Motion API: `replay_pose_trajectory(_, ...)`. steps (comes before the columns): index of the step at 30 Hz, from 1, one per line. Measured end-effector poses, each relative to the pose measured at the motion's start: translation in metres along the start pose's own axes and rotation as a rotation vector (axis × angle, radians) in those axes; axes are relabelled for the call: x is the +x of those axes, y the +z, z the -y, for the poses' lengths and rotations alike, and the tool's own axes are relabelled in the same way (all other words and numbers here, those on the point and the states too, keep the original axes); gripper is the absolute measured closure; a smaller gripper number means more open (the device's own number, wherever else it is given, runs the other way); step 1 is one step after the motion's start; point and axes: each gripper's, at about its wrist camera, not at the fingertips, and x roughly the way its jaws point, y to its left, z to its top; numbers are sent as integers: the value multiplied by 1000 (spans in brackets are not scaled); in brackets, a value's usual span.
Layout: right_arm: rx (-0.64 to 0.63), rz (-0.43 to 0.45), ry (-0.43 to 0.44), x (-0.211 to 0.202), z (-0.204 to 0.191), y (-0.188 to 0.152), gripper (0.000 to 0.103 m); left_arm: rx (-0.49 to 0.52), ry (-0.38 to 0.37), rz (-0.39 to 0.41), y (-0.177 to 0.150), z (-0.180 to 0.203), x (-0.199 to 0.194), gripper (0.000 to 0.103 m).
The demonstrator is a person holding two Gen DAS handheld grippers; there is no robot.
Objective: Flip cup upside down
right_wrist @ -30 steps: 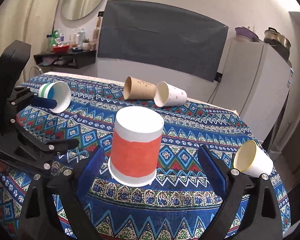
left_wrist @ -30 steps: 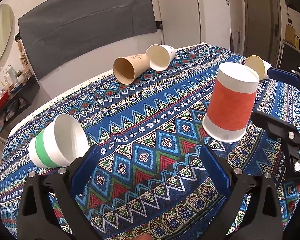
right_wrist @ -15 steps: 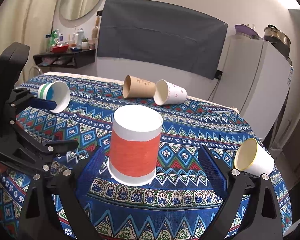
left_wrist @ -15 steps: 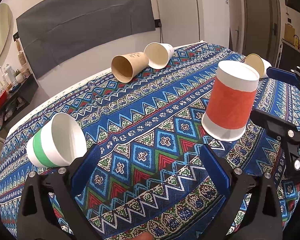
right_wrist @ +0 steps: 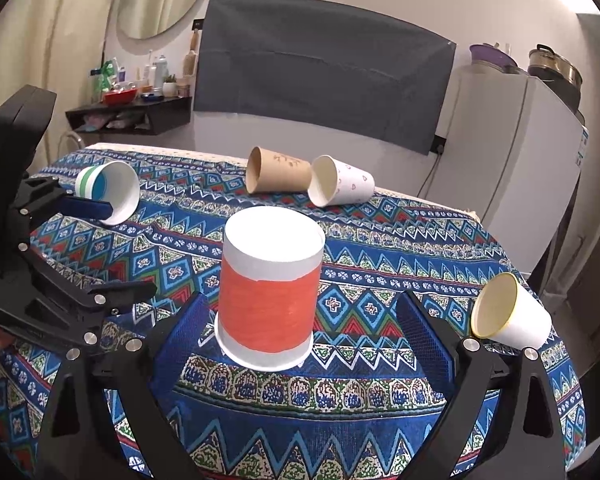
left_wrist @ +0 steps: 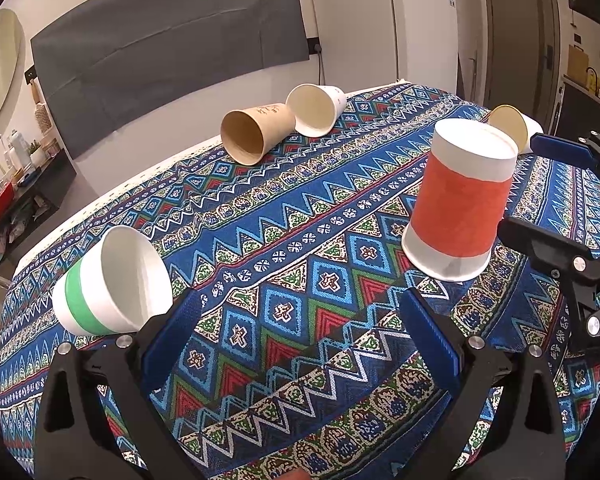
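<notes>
An orange-banded white cup (right_wrist: 269,294) stands upside down on the patterned tablecloth (right_wrist: 380,248); it also shows in the left wrist view (left_wrist: 458,200). My right gripper (right_wrist: 300,344) is open and empty, its fingers either side of the cup's base without touching. My left gripper (left_wrist: 300,336) is open and empty above the cloth. A green-banded cup (left_wrist: 110,282) lies on its side beside the left finger, mouth toward me; it also shows in the right wrist view (right_wrist: 110,190).
A brown cup (left_wrist: 256,134) and a white cup (left_wrist: 316,108) lie on their sides at the far edge. A yellow-rimmed cup (right_wrist: 508,314) lies on its side at the right. A fridge (right_wrist: 520,168) and a shelf (right_wrist: 128,114) stand behind the table.
Both grippers have drawn back slightly from the orange cup and stay open. The cups have not moved.
</notes>
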Motion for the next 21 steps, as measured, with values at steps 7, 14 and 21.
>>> replay_pose_trajectory(7,14,-3,-2,0,3,-1,13,6,2,3,0,2,0,6)
replay_pose_trajectory(14,10,-2,0,0,2,-1,13,0,-2,-14,0,1,2,6)
replay_pose_trajectory(21,18,-4,4,1,3,-1,12,1,-5,-21,1,0,5,6)
